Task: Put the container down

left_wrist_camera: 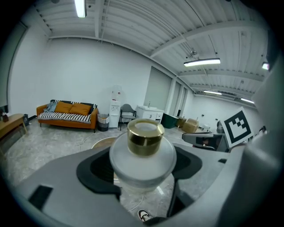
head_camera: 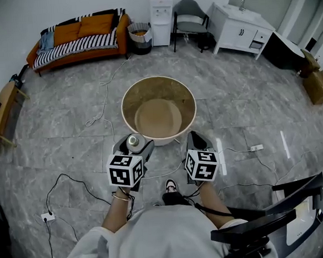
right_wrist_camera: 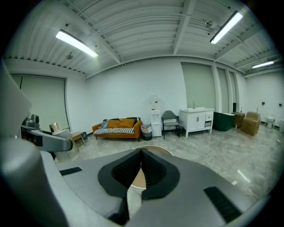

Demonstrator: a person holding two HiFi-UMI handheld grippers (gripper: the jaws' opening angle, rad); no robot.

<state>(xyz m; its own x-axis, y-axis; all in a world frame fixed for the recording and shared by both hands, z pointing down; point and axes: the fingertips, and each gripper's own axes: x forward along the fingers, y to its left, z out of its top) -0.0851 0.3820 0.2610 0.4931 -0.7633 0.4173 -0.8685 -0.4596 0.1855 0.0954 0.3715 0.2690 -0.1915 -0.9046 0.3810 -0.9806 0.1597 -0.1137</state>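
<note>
One container [left_wrist_camera: 143, 155], gold-capped, sits clamped in the left hand-held gripper [head_camera: 135, 144], lower centre of the head view; the right hand-held gripper [right_wrist_camera: 141, 170] is closed, empty. Best lower it upright onto the round surface [head_camera: 127, 109] above, then loosen slowly.

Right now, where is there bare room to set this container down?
The basin is empty: its whole bottom is free, straight ahead of the container. Bare floor lies right of the basin, up to the cabinet. Crowded: cables left of the basin and around the shoe.
</note>
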